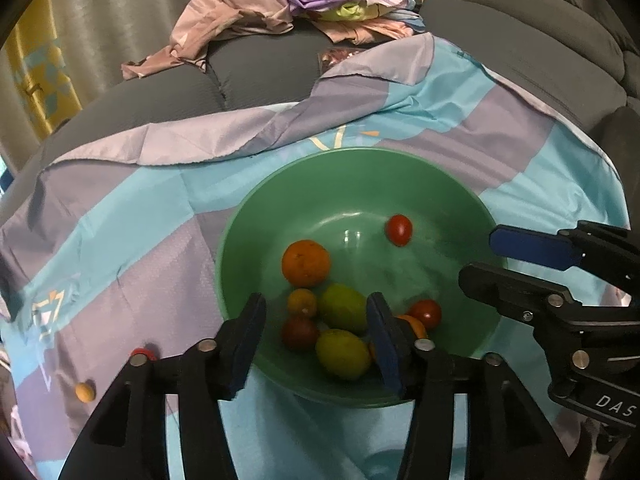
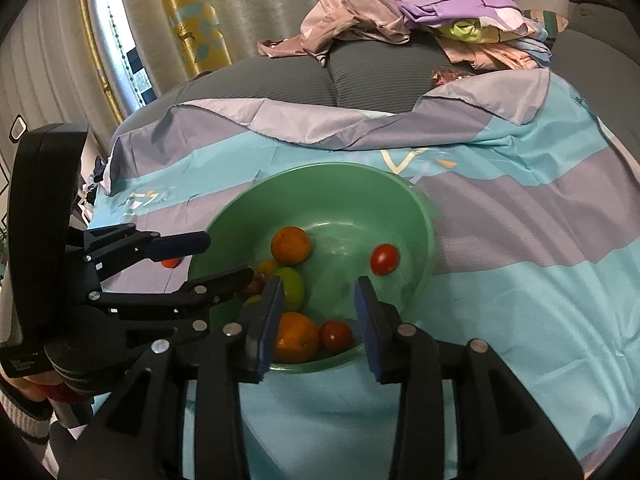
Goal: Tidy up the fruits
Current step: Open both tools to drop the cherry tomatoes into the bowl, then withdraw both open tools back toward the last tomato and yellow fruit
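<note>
A green bowl (image 1: 400,172) (image 2: 424,216) sits on a blue and grey cloth and holds several fruits: an orange (image 1: 306,263) (image 2: 291,244), green lemons (image 1: 343,307), red tomatoes (image 1: 399,230) (image 2: 384,259) and a second orange (image 2: 296,337). My left gripper (image 1: 316,344) (image 2: 218,258) is open and empty over the bowl's near left rim. My right gripper (image 2: 320,328) (image 1: 484,256) is open and empty over the bowl's near right rim. A red tomato (image 1: 143,353) (image 2: 170,263) and a small yellow fruit (image 1: 85,392) lie on the cloth left of the bowl.
The cloth (image 1: 120,220) (image 2: 520,240) covers a grey sofa seat (image 1: 260,68) (image 2: 300,76). A heap of pink and purple clothes (image 1: 288,4) (image 2: 420,20) lies at the back. Curtains (image 2: 240,4) hang behind.
</note>
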The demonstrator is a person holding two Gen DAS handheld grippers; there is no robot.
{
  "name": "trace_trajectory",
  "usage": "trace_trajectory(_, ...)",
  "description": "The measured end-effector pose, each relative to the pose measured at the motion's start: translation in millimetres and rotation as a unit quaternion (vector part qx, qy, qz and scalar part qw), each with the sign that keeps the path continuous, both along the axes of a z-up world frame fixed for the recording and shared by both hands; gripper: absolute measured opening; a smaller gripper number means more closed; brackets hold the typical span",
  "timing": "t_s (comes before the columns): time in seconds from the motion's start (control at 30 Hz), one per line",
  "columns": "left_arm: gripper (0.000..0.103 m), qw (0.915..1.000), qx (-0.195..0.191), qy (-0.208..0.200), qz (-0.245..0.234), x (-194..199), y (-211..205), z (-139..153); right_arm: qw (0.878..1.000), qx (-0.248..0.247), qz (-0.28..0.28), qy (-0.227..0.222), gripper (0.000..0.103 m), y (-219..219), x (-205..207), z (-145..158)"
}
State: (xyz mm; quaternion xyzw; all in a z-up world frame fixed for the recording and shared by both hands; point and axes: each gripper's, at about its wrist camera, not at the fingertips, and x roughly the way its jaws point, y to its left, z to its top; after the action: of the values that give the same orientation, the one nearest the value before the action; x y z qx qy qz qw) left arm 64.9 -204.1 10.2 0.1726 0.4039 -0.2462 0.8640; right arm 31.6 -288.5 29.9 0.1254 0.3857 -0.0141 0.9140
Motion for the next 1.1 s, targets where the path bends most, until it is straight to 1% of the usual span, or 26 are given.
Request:
trace_trajectory(0.03, 0.061, 1.0, 0.001, -0.002, 0.001, -0.8, 1.0, 0.8, 1.0, -0.001, -0.002, -0.001, 0.044, 0.4, -1.3, 0.8)
trace_trajectory(0.07, 0.062, 1.0, 0.001, -0.004, 0.003, -2.3, 2.2, 1.8, 1.0, 0.0, -0.004, -0.003, 0.047, 0.1, -3.3, 2.5)
trace_trajectory(0.2, 0.063, 0.9999, 0.003, -0.01, 0.009, -8.8, 9.0, 6.2, 1.0, 0.004, -0.011, -0.007, 0.06, 0.3, -9.9, 8.3)
trace_trajectory(0.3, 0.063, 0.9998, 0.002, -0.016, 0.015, -15.3, 15.0, 10.1, 1.0, 0.006, -0.011, -0.01, 0.066, 2.6, -15.4, 13.2)
trace_trajectory(0.53, 0.064, 0.9992, -0.007, -0.03, 0.025, -32.8, 29.5, 22.9, 1.0, -0.001, -0.003, -0.016, 0.068, 16.6, -28.8, 26.0)
trace_trajectory(0.63, 0.064, 0.9987, -0.013, -0.041, 0.027, -43.4, 35.5, 30.2, 1.0, -0.004, -0.002, -0.02, 0.074, 21.3, -35.1, 31.0)
trace_trajectory(0.8, 0.065, 0.9975, -0.022, -0.058, 0.035, -60.9, 47.3, 41.9, 1.0, -0.006, 0.004, -0.025, 0.075, 29.1, -46.9, 39.9)
trace_trajectory(0.83, 0.069, 0.9972, -0.024, -0.061, 0.037, -64.3, 50.0, 43.5, 1.0, -0.005, 0.005, -0.027, 0.075, 31.3, -49.3, 41.9)
trace_trajectory(0.87, 0.079, 0.9968, -0.028, -0.064, 0.039, -68.8, 53.6, 45.9, 1.0, -0.006, 0.008, -0.029, 0.075, 34.1, -52.4, 44.2)
trace_trajectory(0.9, 0.083, 0.9963, -0.032, -0.068, 0.04, -71.9, 56.3, 48.2, 0.999, -0.007, 0.01, -0.03, 0.075, 36.2, -54.2, 45.8)
trace_trajectory(0.93, 0.085, 0.9958, -0.035, -0.074, 0.042, -76.7, 59.6, 51.0, 0.999, -0.008, 0.012, -0.031, 0.075, 38.3, -55.4, 46.9)
trace_trajectory(1.1, 0.085, 0.9942, -0.043, -0.086, 0.048, -90.5, 71.5, 60.1, 0.999, -0.012, 0.022, -0.036, 0.075, 50.4, -64.6, 53.2)
